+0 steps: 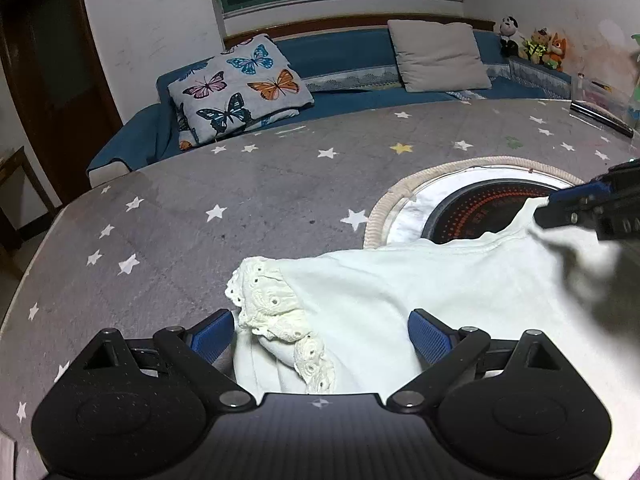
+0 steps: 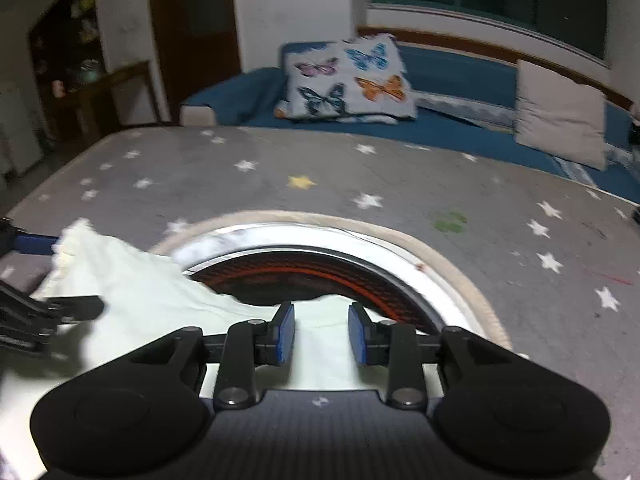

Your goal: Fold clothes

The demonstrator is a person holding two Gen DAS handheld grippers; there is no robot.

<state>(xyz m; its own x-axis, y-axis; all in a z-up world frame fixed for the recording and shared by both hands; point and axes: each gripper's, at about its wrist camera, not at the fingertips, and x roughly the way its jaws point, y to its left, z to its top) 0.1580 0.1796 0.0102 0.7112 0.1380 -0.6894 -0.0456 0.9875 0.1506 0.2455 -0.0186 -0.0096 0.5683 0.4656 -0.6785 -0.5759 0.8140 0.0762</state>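
A white top [image 1: 400, 292] with a lace-trimmed sleeve [image 1: 276, 312] lies on the grey star-print tablecloth [image 1: 200, 200]. Part of it lies over a round black cooktop [image 1: 480, 212] set in the table. My left gripper [image 1: 320, 336] is open, its blue fingers wide apart on either side of the lace sleeve. My right gripper [image 2: 322, 334] is partly open over the top's [image 2: 160, 292] other edge, and cloth shows between its pads. From the left wrist view the right gripper [image 1: 560, 210] sits at the garment's far right corner.
A beige corded rim [image 2: 460, 276] rings the cooktop. Near the table's far right edge lies a dark remote [image 1: 600, 120]. Behind the table is a blue sofa [image 1: 340, 52] with a butterfly pillow [image 1: 240, 88], a beige pillow [image 1: 438, 56] and plush toys [image 1: 532, 44].
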